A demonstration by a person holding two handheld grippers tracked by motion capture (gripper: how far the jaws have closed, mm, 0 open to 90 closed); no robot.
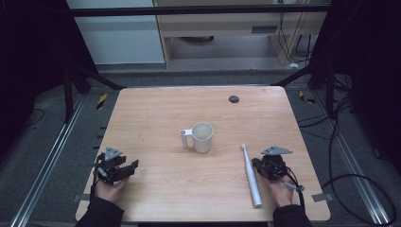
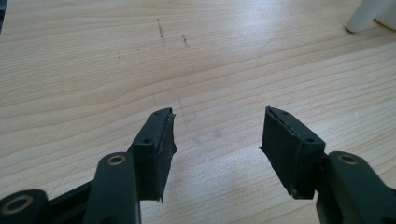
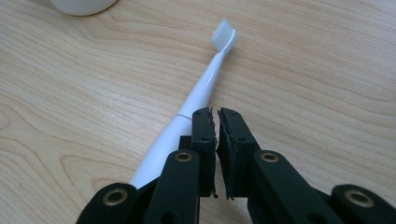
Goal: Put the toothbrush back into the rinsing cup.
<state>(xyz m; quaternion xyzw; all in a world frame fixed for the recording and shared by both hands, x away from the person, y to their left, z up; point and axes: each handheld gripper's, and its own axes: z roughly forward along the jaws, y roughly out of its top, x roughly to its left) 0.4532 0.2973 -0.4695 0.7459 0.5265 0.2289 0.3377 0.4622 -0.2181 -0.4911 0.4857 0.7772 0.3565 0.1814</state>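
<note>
I saw a white mug [image 1: 203, 137] in the middle of the wooden table [image 1: 156, 109], its handle pointing left. A white toothbrush [image 1: 250, 176] lay flat to the right of the mug, brush end toward it. My right gripper [image 1: 270, 166] sat low just right of the toothbrush, jaws closed with nothing between them. My left gripper [image 1: 124, 169] rested far left of the mug, jaws wide open and holding nothing.
</note>
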